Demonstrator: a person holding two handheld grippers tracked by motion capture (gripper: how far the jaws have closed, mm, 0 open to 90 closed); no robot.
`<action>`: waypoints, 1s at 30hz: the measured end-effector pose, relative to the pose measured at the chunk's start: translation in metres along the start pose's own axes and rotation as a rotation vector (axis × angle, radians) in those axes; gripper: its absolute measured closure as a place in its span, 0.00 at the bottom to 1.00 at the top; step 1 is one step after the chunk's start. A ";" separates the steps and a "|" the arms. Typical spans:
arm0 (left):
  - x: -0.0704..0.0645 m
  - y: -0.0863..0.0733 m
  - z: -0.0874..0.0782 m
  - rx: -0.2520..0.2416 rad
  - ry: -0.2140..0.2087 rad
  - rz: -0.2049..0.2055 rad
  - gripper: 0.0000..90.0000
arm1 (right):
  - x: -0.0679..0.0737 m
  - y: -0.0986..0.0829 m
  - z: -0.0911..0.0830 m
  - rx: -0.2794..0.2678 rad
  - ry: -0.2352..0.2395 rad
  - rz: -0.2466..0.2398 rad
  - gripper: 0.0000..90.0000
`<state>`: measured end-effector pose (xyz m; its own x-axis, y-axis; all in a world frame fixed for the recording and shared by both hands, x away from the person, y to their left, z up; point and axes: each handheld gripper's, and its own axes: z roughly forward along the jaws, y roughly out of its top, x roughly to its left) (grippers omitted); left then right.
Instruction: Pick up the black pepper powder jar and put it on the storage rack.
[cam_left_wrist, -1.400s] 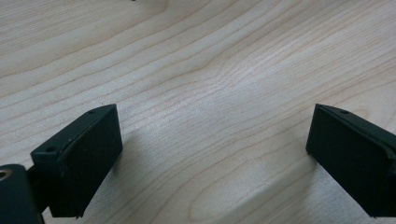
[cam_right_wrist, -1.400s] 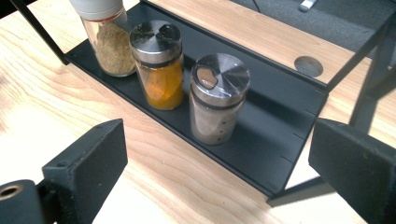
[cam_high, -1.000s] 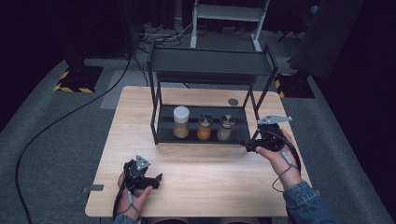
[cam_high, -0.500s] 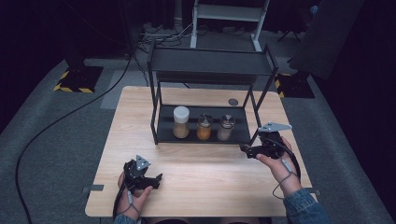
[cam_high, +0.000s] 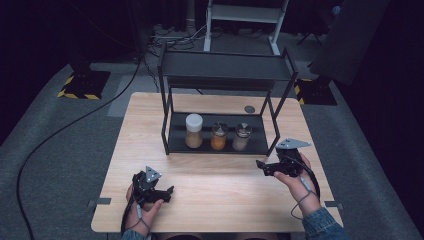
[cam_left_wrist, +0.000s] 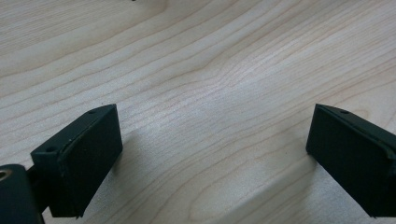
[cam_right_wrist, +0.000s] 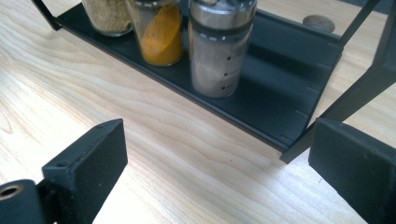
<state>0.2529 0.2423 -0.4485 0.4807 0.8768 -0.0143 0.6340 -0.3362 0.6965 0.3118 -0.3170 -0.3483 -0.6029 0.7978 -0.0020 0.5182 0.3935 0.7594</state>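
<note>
Left gripper (cam_high: 167, 191) low over the wooden table (cam_high: 220, 205) near its front edge, jaws spread wide, holding nothing. Right gripper (cam_high: 261, 166) farther forward, off the right front corner of the black metal rack (cam_high: 225, 75), jaws also wide apart and empty. On the rack's bottom shelf (cam_right_wrist: 261, 100), three jars side by side: grey-capped shaker (cam_right_wrist: 219, 44) nearest the right gripper, orange spice jar (cam_right_wrist: 156, 30), white-lidded jar (cam_high: 194, 131).

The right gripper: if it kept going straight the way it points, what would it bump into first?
Probably the grinder jar at the right end of the rack's lower shelf. The right gripper is open and aimed at it over bare table; the shelf's front lip might come first if it travels low.
</note>
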 end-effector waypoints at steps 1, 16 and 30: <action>0.000 0.000 0.000 0.001 0.000 0.003 0.04 | 0.000 -0.002 0.001 -0.002 0.002 -0.005 0.05; 0.000 0.000 0.000 0.001 0.001 0.001 0.04 | -0.001 -0.026 0.007 0.015 0.007 0.002 0.06; 0.000 0.000 0.000 0.001 0.001 0.001 0.04 | -0.001 -0.044 0.013 0.012 -0.007 -0.001 0.06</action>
<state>0.2528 0.2422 -0.4483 0.4805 0.8769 -0.0130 0.6345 -0.3374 0.6954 0.2972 -0.3293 -0.3905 -0.5991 0.8006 -0.0068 0.5251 0.3993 0.7515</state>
